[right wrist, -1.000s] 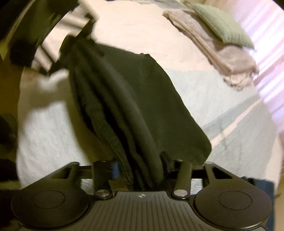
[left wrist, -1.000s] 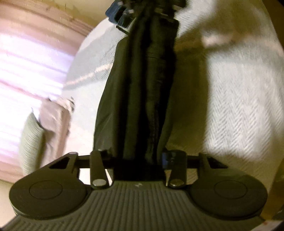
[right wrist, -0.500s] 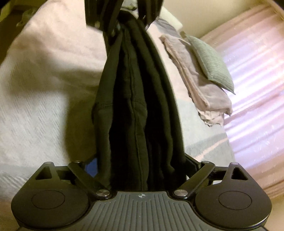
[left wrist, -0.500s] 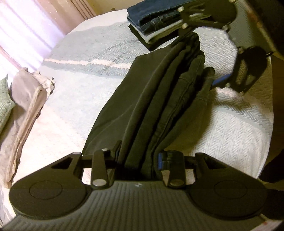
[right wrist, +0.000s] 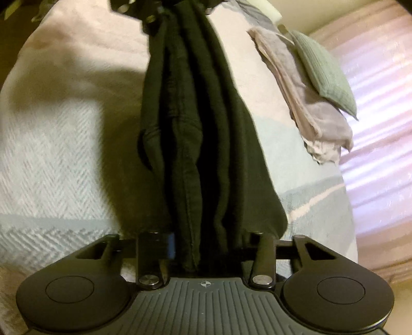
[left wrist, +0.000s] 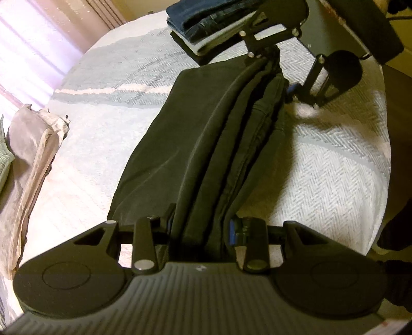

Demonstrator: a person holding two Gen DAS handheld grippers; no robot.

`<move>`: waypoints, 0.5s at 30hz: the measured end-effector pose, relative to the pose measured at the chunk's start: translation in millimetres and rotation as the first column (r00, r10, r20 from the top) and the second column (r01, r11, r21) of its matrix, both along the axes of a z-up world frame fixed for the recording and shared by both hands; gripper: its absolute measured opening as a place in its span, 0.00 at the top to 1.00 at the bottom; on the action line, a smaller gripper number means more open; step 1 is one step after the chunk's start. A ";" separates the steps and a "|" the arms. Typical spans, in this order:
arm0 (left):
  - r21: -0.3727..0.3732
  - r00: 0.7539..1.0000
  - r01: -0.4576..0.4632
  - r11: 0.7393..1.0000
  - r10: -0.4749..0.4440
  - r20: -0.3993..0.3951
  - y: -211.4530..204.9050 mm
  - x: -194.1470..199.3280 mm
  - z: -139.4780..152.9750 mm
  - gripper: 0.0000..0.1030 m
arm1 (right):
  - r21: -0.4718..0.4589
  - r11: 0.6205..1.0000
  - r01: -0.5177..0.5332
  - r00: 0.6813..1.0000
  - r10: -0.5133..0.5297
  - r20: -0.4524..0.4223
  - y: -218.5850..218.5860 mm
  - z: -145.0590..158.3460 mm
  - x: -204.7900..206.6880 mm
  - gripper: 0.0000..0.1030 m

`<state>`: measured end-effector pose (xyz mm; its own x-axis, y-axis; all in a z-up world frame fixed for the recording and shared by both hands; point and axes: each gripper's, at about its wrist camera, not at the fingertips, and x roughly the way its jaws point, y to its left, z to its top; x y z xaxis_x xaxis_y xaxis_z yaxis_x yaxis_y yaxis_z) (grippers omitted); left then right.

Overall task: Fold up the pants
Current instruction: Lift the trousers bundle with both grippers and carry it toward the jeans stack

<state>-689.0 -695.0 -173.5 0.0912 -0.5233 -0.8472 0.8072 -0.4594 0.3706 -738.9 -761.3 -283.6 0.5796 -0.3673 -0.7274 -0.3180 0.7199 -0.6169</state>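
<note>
Dark folded pants [left wrist: 206, 128] stretch as a long bundle between my two grippers, just above the pale bedspread [left wrist: 334, 167]. My left gripper [left wrist: 200, 226] is shut on the near end, with cloth filling the gap between its blue-padded fingers [left wrist: 233, 232]. At the far end, my right gripper [left wrist: 262, 54] grips the bundle. In the right wrist view the pants [right wrist: 200, 116] run from my right gripper [right wrist: 213, 242] up to the left gripper [right wrist: 177, 10]. The right jaws are closing with the cloth between them and the pads against it.
A stack of folded jeans [left wrist: 206, 20] lies on the bed beyond the right gripper. Folded beige pants [right wrist: 309, 98] and a green pillow [right wrist: 324, 69] lie near the curtained window [right wrist: 381, 103]. The bed's edge falls away at the right [left wrist: 386, 128].
The right gripper's jaws, spread wide around the pants half a second ago, have narrowed onto the cloth. The left view swung round and rose slightly. The left grip on the pants is unchanged.
</note>
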 end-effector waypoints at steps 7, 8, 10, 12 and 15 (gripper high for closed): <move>0.017 0.999 -0.008 1.000 0.008 -0.049 7.3 11.9 50.2 0.68 | 0.075 0.996 0.039 0.999 -0.036 -0.032 10.4 102.7 2.5 0.70; 0.022 0.998 -0.001 1.000 0.002 -0.064 10.6 13.1 62.1 0.68 | 0.091 0.995 0.044 0.998 -0.041 -0.037 14.0 116.0 -2.3 0.70; 0.034 0.996 0.015 0.999 -0.012 -0.090 18.5 12.5 82.9 0.68 | 0.123 0.991 0.059 0.997 -0.052 -0.057 25.5 134.8 -10.6 0.70; 0.055 0.993 0.041 0.998 -0.035 -0.111 26.8 8.0 97.4 0.68 | 0.139 0.988 0.066 0.995 -0.055 -0.077 34.3 146.2 -17.1 0.70; 0.072 0.992 0.086 0.994 -0.079 -0.102 35.9 -2.4 107.7 0.68 | 0.148 0.986 0.082 0.994 -0.069 -0.089 49.2 154.2 -26.7 0.70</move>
